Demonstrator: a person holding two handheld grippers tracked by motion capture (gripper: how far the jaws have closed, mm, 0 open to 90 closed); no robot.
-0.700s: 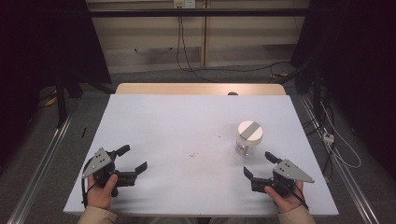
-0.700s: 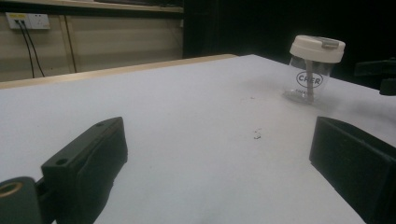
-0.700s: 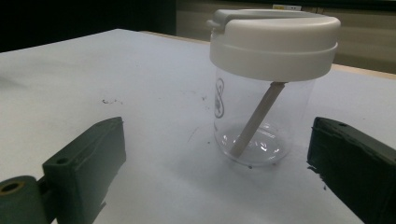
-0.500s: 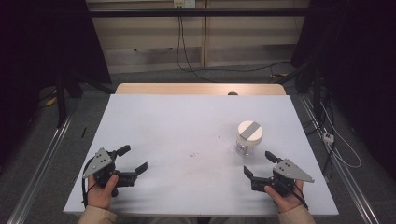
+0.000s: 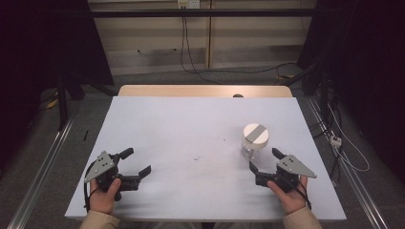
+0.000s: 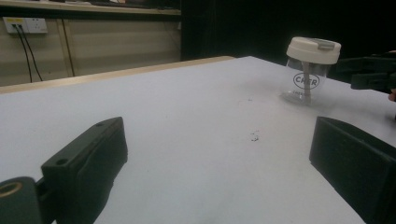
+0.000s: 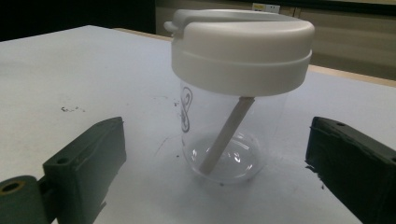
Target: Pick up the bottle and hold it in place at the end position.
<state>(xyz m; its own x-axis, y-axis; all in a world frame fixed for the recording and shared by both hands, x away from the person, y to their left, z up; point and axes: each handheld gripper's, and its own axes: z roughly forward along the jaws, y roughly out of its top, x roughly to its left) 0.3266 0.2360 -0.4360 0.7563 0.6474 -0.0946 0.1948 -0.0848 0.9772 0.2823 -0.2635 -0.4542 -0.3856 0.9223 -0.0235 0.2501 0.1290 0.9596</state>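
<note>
A clear plastic cup with a white lid stands upright on the white table, right of centre. A pale straw leans inside it. My right gripper is open just in front of the cup, its jaws spread wide with the cup a short way beyond them and untouched. My left gripper rests near the front left edge, open and empty. From the left gripper view the cup stands far off at the right, with the other gripper beside it.
Small dark smudges mark the table's middle. A wooden strip runs along the far edge. Cables hang from wall sockets behind the table, and metal rails flank both sides.
</note>
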